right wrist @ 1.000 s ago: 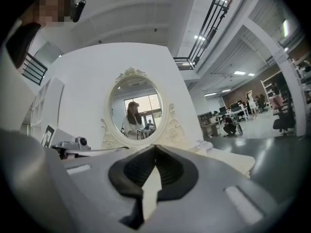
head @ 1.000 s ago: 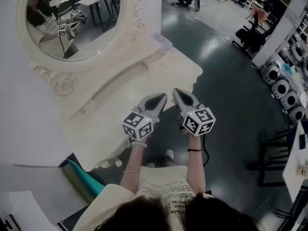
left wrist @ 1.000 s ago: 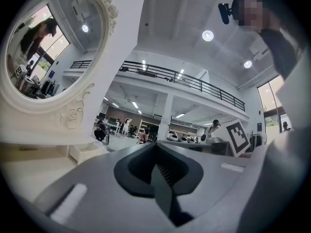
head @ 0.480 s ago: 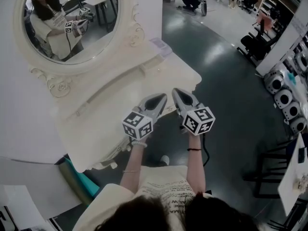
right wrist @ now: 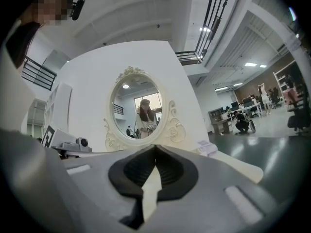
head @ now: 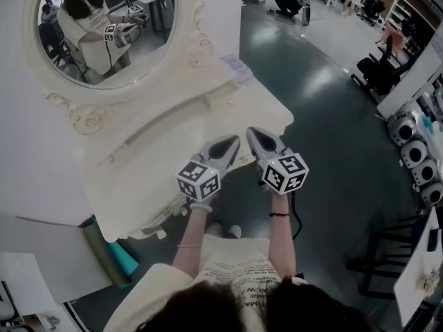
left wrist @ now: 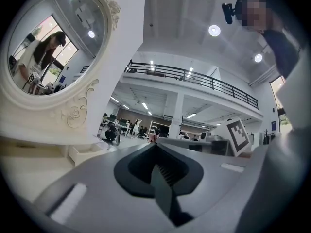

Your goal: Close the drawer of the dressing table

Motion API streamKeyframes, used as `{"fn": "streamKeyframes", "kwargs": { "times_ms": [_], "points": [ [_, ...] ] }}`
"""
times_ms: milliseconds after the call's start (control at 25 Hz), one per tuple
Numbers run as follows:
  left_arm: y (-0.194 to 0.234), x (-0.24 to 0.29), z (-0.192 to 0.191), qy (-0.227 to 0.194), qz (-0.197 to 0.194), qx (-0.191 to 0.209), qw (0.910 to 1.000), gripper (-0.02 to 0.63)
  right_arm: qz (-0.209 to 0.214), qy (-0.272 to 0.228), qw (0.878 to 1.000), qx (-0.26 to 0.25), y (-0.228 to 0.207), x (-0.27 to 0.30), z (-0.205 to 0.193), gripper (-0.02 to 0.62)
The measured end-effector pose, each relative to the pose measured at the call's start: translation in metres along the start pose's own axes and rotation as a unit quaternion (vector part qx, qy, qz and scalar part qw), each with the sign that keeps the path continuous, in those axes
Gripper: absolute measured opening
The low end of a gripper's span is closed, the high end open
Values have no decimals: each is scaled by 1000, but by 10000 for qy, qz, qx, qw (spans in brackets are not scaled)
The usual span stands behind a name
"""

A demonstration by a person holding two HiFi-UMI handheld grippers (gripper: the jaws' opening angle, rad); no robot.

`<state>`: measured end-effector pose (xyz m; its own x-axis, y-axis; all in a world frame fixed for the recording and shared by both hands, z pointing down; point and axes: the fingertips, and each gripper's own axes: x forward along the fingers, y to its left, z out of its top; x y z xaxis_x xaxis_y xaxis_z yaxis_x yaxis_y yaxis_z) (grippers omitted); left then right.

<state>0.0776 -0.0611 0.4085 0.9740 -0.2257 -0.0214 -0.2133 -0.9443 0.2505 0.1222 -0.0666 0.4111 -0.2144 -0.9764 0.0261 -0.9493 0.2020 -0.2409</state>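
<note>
Mirror (head: 104, 33) is rising behind, a packet (head: 235, 65) lying well aside. I'm holding my left claw (head: 234, 140) and right claw (head: 251, 131) pressed together, empty, at the front edge of the cream dressing table (head: 159, 171); its drawer is hiding underneath.

Worktop (head: 159, 168) top mostly bare, free to pass over. Mirror (head: 104, 26) with carved frame walls off back; small box (head: 236, 66) (far right corner) in way. Floor (head: 332, 116) at right open.

This is a big open workshop hall, not a home. A dark glossy floor (head: 332, 123), office chairs (head: 375, 71) and a railed upper gallery (left wrist: 194, 75) surround the dressing table (head: 173, 158).
</note>
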Motion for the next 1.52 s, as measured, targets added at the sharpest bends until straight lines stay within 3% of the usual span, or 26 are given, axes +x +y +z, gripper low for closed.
{"fn": "streamKeyframes", "kwargs": {
  "times_ms": [480,1040,1520],
  "points": [
    [47,19,-9,113,241,-245,9993,-2,70,217,9997,123,-25,40,-13,3],
    [106,55,-13,254,147,-454,9985,-2,-56,207,9994,263,-63,91,-12,3],
    [135,59,-20,328,193,-642,9972,-2,-26,446,9980,458,-71,118,-28,3]
  ]
}}
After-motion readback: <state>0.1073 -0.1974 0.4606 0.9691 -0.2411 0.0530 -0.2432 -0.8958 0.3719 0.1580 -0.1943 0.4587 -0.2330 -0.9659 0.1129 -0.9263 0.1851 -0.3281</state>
